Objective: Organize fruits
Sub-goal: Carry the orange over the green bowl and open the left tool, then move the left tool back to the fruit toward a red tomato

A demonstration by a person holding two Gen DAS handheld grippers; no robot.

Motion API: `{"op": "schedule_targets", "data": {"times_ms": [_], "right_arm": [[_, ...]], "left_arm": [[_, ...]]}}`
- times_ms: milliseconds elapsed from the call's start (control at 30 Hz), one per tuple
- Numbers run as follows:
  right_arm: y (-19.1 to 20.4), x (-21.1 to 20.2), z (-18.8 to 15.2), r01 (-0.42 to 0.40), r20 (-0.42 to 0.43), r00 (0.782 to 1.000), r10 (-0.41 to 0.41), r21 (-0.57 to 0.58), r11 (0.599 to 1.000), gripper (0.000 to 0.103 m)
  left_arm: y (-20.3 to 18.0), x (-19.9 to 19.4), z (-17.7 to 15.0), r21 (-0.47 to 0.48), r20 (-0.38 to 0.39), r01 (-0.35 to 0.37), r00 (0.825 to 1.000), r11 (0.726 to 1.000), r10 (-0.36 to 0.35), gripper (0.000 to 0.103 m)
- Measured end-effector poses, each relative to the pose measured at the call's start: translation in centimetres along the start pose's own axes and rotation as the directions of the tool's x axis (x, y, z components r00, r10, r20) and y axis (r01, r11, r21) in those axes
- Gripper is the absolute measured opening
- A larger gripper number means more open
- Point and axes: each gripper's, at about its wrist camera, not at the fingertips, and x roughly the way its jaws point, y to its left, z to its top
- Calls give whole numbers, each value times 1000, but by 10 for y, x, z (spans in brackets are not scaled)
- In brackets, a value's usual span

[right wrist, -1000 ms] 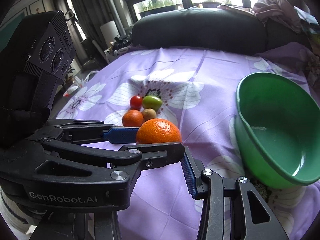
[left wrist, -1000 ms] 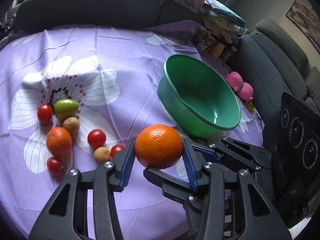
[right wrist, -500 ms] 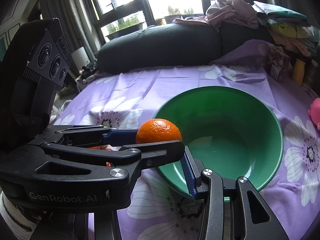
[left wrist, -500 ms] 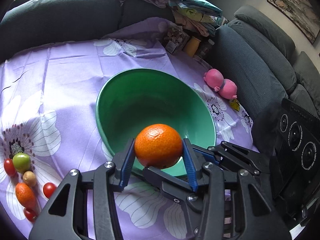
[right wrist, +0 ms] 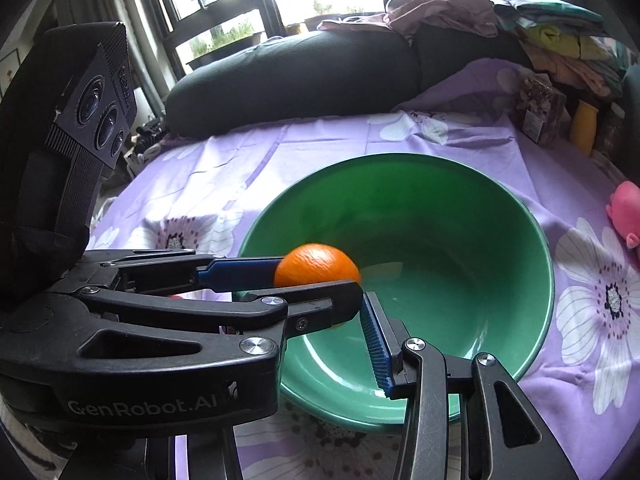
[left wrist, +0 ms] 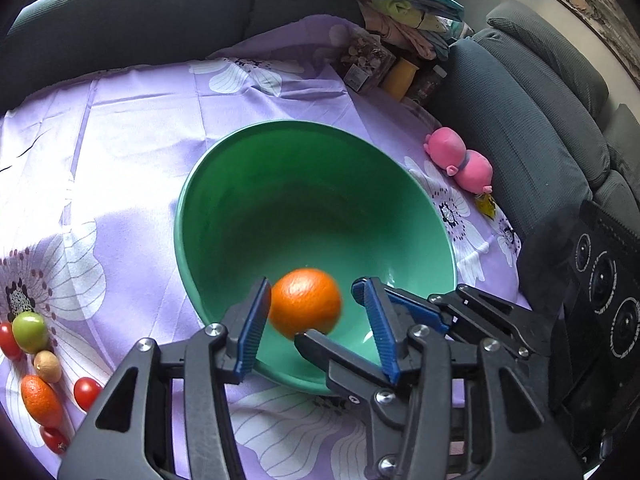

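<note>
Your left gripper [left wrist: 316, 320], angled down over the green bowl [left wrist: 224, 184], is opening around the orange [left wrist: 306, 308], its right pad clear; only its camera shows spare fruit at 8 o'clock, and your right gripper's [right wrist: 360, 312] state is unclear.

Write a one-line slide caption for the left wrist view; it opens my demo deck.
Left claw opening over the green bowl, its pads parting from the orange.

Both wrist cameras look steeply down along their tongs, close above the green bowl [left wrist: 208, 184], the left view from its left, the right view [right wrist: 536, 240] from beside it; both share the orange [left wrist: 306, 308].
</note>
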Motion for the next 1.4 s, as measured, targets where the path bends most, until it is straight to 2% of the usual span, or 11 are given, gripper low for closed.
{"op": "schedule_targets", "data": {"times_ms": [100,400,500,633,733,833,967,1233,1300,1367,1400], "right_arm": [[0,-1,-1,11,-5,1000,-11,-3,1000,46],[12,-23,-2,83,38,996,-81,-48,995,45],[17,-31,-5,80,48,996,-77,-60,995,45],[25,-38,-8,46,52,998,-42,-69,997,46],[37,-40,-10,0,48,999,4,-84,997,47],[52,-37,-13,-55,29,998,58,-106,993,47],[74,-26,-21,-99,-11,995,99,-138,985,47],[107,-12,-36,-171,-84,984,159,-180,969,47],[112,-9,-38,-176,-96,982,160,-189,966,47],[115,-7,-41,-180,-107,981,161,-199,963,47],[116,-5,-42,-180,-113,981,160,-202,963,47]], "left_arm": [[0,-7,-1,9,20,-24,1000,1000,24,73],[15,-54,-13,3,95,-127,987,992,126,86],[33,-76,-22,-43,127,-159,978,986,163,91],[62,-111,-39,-149,172,-174,965,973,199,92],[83,-135,-57,-238,202,-162,956,958,212,101],[102,-153,-77,-326,230,-115,953,938,197,102],[114,-168,-96,-383,237,-137,941,913,241,102],[128,-195,-122,-366,375,-66,903,928,212,102],[127,-194,-124,-326,366,-58,912,943,183,102],[127,-183,-121,-270,272,-84,949,959,160,102],[125,-177,-122,-256,231,-124,955,959,185,102]]}}
